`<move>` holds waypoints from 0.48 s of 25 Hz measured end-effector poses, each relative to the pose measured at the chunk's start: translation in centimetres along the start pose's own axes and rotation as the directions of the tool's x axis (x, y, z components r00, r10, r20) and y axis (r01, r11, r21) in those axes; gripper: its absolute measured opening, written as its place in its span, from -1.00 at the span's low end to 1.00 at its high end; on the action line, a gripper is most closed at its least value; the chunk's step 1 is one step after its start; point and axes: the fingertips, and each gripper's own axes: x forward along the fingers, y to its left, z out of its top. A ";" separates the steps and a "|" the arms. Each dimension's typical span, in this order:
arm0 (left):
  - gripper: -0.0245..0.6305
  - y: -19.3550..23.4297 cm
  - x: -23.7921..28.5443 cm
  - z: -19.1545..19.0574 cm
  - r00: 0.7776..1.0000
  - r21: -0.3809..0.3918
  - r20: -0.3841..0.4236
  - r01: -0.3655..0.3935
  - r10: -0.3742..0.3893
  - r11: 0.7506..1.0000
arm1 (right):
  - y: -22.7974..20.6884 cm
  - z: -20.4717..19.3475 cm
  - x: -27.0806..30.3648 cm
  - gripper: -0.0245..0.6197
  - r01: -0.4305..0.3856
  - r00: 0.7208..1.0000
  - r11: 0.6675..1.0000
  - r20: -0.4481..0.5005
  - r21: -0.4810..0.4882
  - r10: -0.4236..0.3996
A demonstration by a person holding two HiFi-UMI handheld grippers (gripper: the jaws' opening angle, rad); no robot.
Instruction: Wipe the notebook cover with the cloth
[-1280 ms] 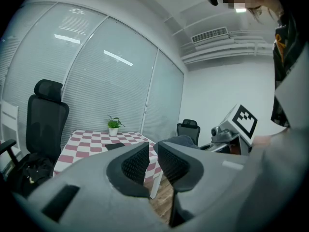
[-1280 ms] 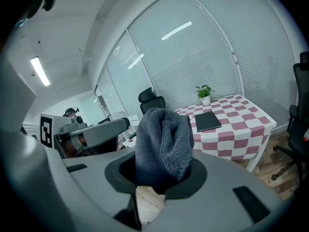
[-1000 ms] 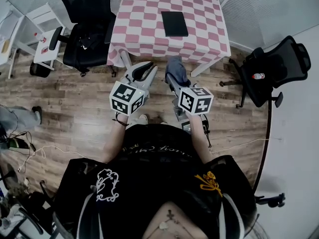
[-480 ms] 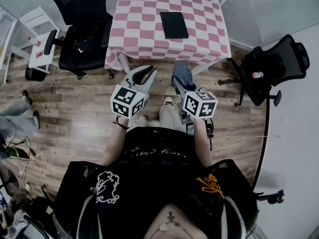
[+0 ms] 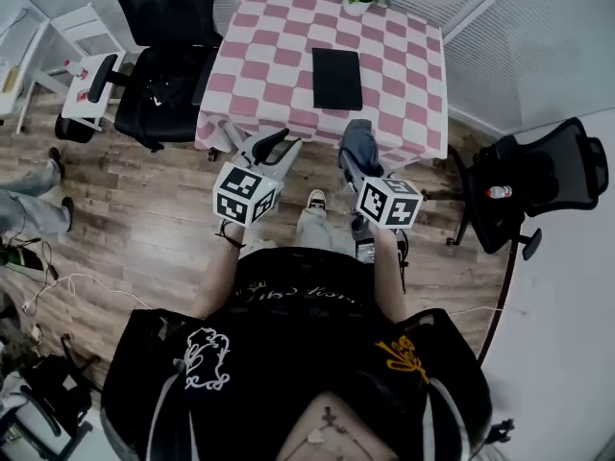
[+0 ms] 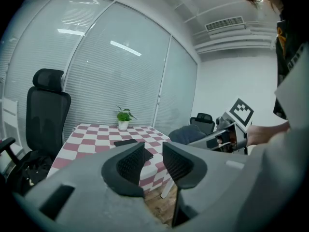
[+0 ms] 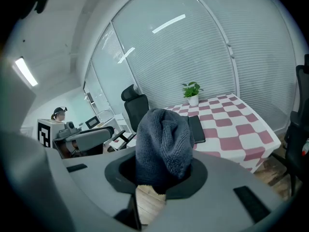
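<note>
Right gripper: fingers clenched on dark grey knitted cloth, bunched upright, hiding finger inner faces and near edge of notebook. Notebook: black, closed, flat on checked tabletop, well ahead of both grippers' fingers. Left gripper: fingers released, nothing between.

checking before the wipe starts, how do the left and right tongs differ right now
The left tongs are open and empty; the right tongs are shut on the grey cloth. The left tongs' ribbed pads show bare; the right tongs' are buried in cloth. Both are held at the near side of the table, short of the notebook.
</note>
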 end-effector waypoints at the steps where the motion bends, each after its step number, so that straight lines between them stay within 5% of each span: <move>1: -0.58 0.1 1.3 0.5 1.000 -0.002 0.001 -0.011 0.011 1.000 | -1.1 1.1 0.3 -0.67 -0.008 1.000 1.000 -0.001 -0.007 0.008; 12: -0.58 1.0 12.3 2.8 0.988 0.022 -0.047 -0.146 0.147 0.989 | -12.1 7.0 4.0 -0.67 -0.097 0.994 0.995 -0.049 -0.003 0.097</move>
